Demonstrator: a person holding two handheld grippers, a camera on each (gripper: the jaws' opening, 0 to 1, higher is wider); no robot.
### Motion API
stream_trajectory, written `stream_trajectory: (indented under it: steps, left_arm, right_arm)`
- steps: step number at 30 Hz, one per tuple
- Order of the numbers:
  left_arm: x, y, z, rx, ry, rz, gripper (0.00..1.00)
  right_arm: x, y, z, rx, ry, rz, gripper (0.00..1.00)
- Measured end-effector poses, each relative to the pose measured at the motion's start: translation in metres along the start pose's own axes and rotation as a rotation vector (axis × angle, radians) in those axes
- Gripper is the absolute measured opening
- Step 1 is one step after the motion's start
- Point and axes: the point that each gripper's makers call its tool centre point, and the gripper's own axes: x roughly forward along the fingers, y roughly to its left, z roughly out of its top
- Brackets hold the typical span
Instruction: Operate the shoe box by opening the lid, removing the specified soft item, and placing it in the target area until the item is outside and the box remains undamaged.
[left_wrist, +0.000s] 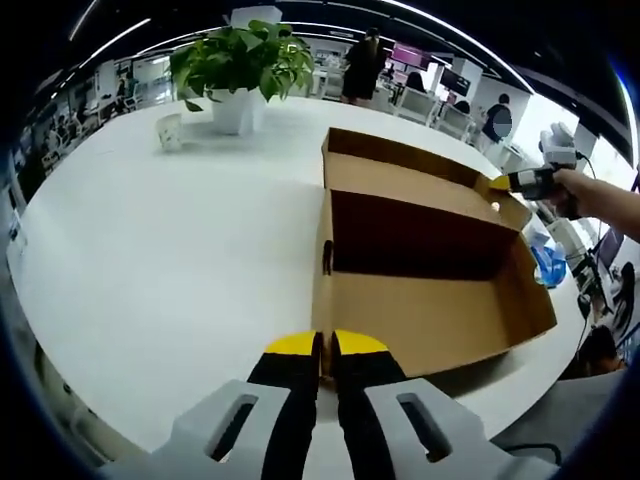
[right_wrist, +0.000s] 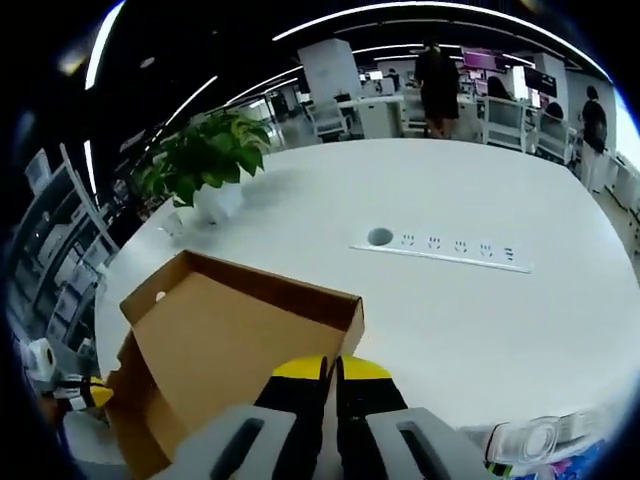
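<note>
A brown cardboard shoe box (left_wrist: 430, 315) lies open on the white table (left_wrist: 180, 260), and its inside is in dark shadow. The lid (left_wrist: 420, 175) stands tilted up at the far side. My left gripper (left_wrist: 327, 345) is shut on the box's near wall at a corner. In the left gripper view my right gripper (left_wrist: 520, 182) comes in from the right, held by a hand (left_wrist: 590, 195), and pinches the lid's corner. In the right gripper view my right gripper (right_wrist: 330, 368) is shut on the edge of the lid (right_wrist: 220, 340). The left gripper (right_wrist: 90, 392) shows small at the lower left.
A potted plant (left_wrist: 240, 60) (right_wrist: 205, 155) in a white pot and a small paper cup (left_wrist: 168, 130) stand at the table's far side. A power strip (right_wrist: 445, 247) and a round cable hole (right_wrist: 380, 237) are set in the table. Desks and people are behind.
</note>
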Motion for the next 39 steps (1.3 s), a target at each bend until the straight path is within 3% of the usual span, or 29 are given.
stream_trajectory:
  steps: [18, 33, 39]
  left_arm:
    - [0.002, 0.002, 0.000, 0.001, 0.001, -0.004, 0.02]
    - [0.005, 0.002, 0.000, 0.002, 0.000, -0.016, 0.02]
    - [0.005, 0.001, 0.001, 0.005, -0.005, -0.019, 0.02]
  right_arm:
    - [-0.030, 0.015, 0.017, -0.034, -0.122, 0.028, 0.00]
    - [-0.073, 0.041, 0.012, -0.068, -0.198, 0.055, 0.00]
    - [-0.073, 0.036, 0.021, -0.072, -0.242, 0.068, 0.00]
